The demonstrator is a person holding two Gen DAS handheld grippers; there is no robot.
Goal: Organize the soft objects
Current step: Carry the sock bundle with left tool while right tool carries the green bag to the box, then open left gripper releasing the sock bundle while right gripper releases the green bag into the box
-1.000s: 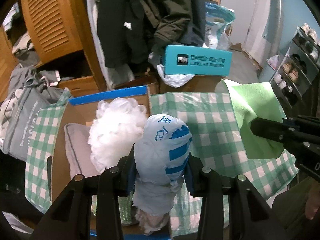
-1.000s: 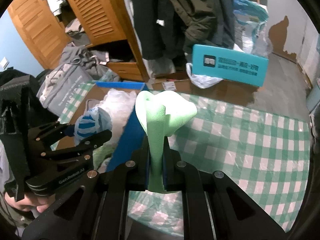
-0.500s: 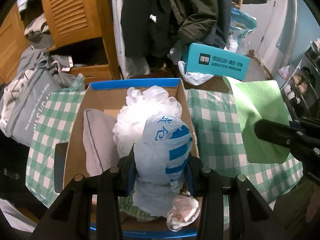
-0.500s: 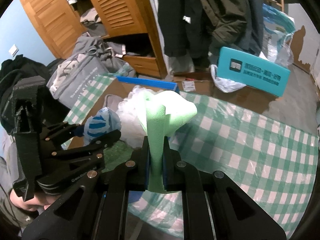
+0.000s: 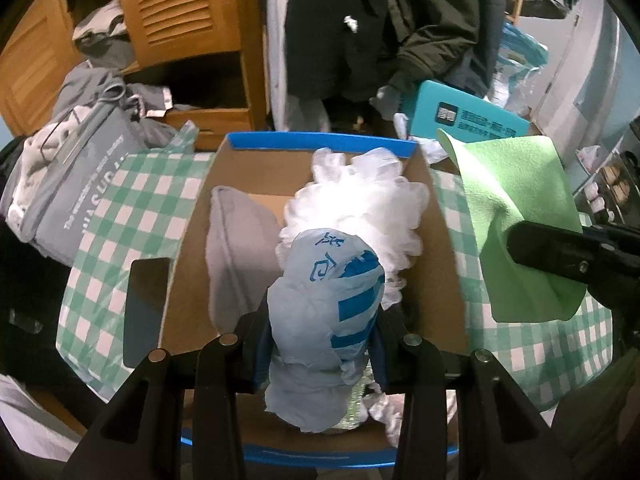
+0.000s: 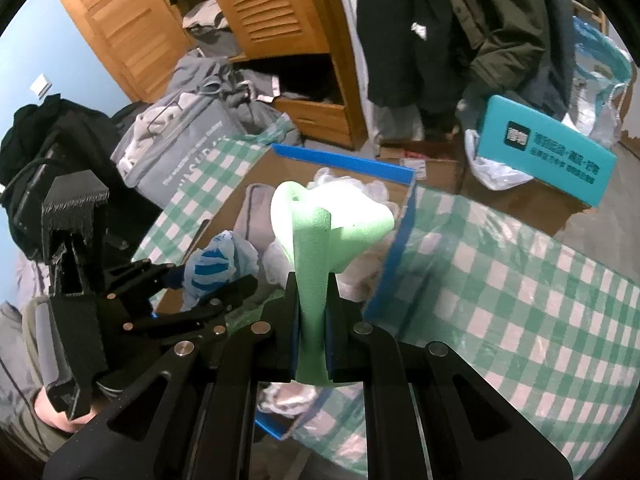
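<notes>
While the left gripper (image 5: 320,344) pinches a bag bundle (image 5: 324,308) lengthwise, the right gripper (image 6: 312,320) clamps upright green foam (image 6: 316,248).

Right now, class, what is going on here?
A person holds a gripper in each hand over a checked tablecloth. The left gripper is shut on a bunched blue and white plastic bag, held above a cardboard box that contains a white mesh puff and a grey cushion. The right gripper is shut on a green cloth beside the box.
</notes>
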